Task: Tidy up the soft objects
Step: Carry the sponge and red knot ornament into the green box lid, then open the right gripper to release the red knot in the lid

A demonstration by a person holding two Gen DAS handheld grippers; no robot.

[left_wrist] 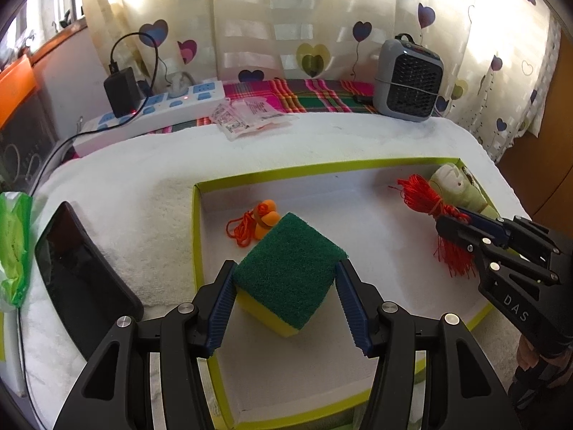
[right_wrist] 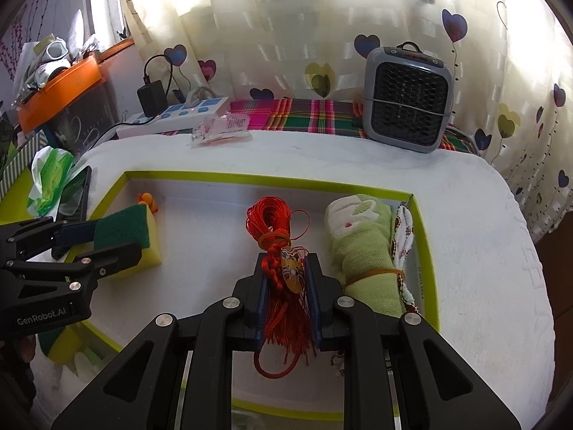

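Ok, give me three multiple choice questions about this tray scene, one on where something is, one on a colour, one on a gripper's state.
1. Where does the rolled light-green cloth lie?
A in the green-rimmed shallow tray
B on the plaid cloth
C on the black phone

2. What colour is the scouring top of the yellow sponge block?
A red
B dark green
C white

3. The right gripper is
A wide open
B shut on the red tasselled cord bundle
C out of view

Answers: 1 A, it rests against the tray's right wall; 2 B, green pad over yellow foam; 3 B, both fingers pinch the tassel.
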